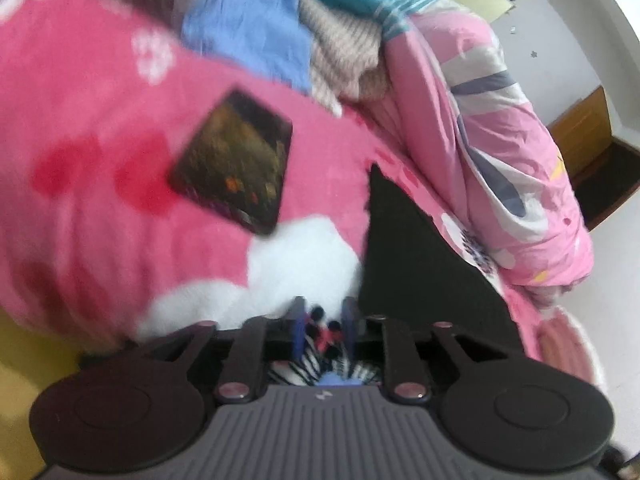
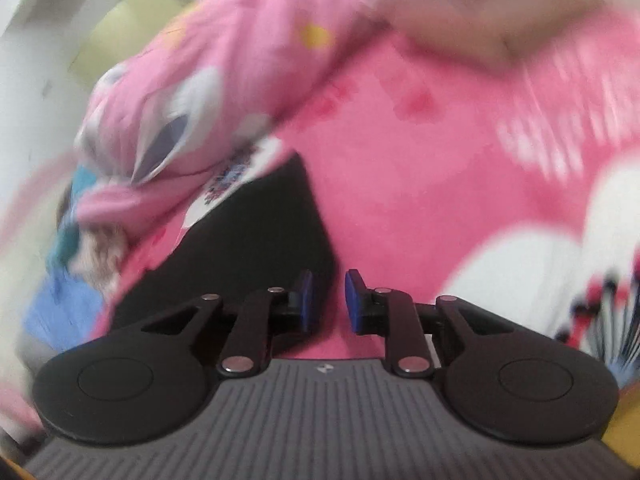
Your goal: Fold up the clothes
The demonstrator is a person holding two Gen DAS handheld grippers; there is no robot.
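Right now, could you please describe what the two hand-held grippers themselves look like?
Both look alike. The left hand-held gripper and right hand-held gripper each have a ribbed grey body with a small logo, two round black discs at the sides, black linkage arms with silver rivets, and blue pads on the fingers. No cables, sleeves or hands show.

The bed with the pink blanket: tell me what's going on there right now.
A person is folding clothes on a bed covered by a pink blanket, working with a handheld gripper in each hand. The left gripper has patterned black, white and red cloth between its fingers; whether it pinches it is unclear. The right gripper is open with nothing between its fingers, beside a black garment lying on the blanket. A phone lies on the blanket, with more clothes piled behind.
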